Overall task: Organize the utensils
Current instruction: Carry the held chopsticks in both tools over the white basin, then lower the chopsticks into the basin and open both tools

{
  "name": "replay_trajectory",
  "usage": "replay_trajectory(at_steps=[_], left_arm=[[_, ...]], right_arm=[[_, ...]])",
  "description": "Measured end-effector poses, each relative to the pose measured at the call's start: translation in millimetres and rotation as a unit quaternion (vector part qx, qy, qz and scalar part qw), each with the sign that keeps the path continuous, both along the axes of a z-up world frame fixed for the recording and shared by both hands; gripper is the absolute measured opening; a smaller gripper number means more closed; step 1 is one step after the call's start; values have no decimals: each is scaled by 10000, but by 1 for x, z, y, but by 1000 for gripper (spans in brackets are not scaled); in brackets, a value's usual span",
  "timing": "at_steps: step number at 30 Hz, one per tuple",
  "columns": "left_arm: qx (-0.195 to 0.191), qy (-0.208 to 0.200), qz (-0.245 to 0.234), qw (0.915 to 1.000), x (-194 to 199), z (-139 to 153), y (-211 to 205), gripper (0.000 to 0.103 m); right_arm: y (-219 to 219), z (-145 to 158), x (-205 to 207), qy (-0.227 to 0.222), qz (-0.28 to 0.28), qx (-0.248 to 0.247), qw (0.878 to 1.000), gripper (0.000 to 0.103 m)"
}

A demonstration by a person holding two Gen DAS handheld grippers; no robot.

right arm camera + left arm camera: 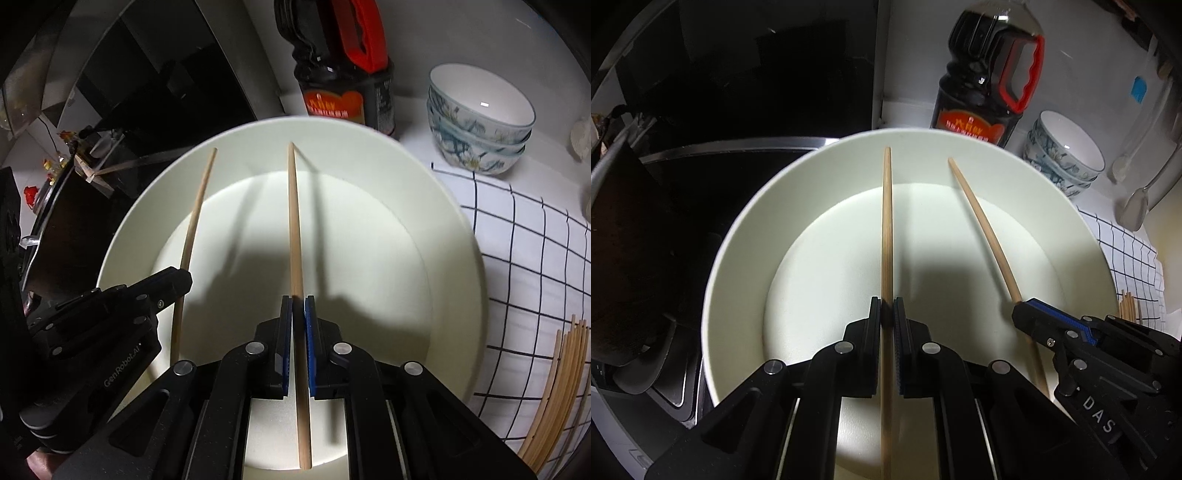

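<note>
Both tongs grip one chopstick each over the big white bowl.

We see our left tongs (pixel 887 304) closed on the left chopstick (pixel 886 221) and our right tongs (pixel 298 301) closed on the right chopstick (pixel 294 221), both sticks pointing away over the white bowl (pixel 436 206). Behind the bowl stands a dark sauce bottle (pixel 982 85), with stacked patterned bowls (pixel 480 122) to its right. More chopsticks (pixel 557 387) lie on the checked cloth (pixel 535 258) covering the surface at right.
</note>
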State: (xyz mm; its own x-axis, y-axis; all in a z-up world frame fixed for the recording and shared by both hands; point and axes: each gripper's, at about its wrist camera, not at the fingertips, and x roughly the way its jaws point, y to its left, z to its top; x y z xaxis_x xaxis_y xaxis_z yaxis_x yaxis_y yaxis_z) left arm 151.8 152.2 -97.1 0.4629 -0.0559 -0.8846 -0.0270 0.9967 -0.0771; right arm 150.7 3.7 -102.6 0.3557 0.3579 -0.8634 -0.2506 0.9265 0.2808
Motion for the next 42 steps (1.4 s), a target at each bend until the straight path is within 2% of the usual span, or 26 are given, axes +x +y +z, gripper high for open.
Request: replay_trajectory(at_steps=[6, 8, 10, 11, 12, 16, 19, 28, 32, 42], left_arm=[[4, 159, 27, 9999, 4, -8, 2, 10], [23, 184, 43, 9998, 3, -9, 2, 21], [66, 144, 97, 9998, 2, -7, 4, 51], [88, 88, 140, 9998, 0, -6, 5, 58], [93, 32, 171, 9998, -3, -3, 6, 63], [153, 1, 251, 9996, -9, 4, 10, 66], [155, -31, 317, 9994, -15, 8, 12, 72], [288, -148, 417, 9986, -34, 25, 12, 88], [282, -149, 491, 9983, -42, 32, 14, 89], [365, -171, 573, 9975, -64, 43, 7, 93]], right_arm=[[3, -4, -2, 71, 0, -116, 9999, 7], [3, -7, -3, 79, -17, -161, 9998, 8], [3, -8, -2, 73, -35, -196, 9998, 17], [2, -7, -2, 39, -64, -215, 9997, 23], [1, -6, -3, 1, -83, -220, 9997, 23], [-5, 2, -7, -107, -160, -191, 9996, 25], [-8, 9, -13, -221, -178, -182, 9994, 34], [-18, 20, -29, -347, -224, -210, 9989, 44], [-23, 26, -37, -421, -282, -199, 9985, 51], [-37, 35, -57, -421, -323, -153, 9985, 58]])
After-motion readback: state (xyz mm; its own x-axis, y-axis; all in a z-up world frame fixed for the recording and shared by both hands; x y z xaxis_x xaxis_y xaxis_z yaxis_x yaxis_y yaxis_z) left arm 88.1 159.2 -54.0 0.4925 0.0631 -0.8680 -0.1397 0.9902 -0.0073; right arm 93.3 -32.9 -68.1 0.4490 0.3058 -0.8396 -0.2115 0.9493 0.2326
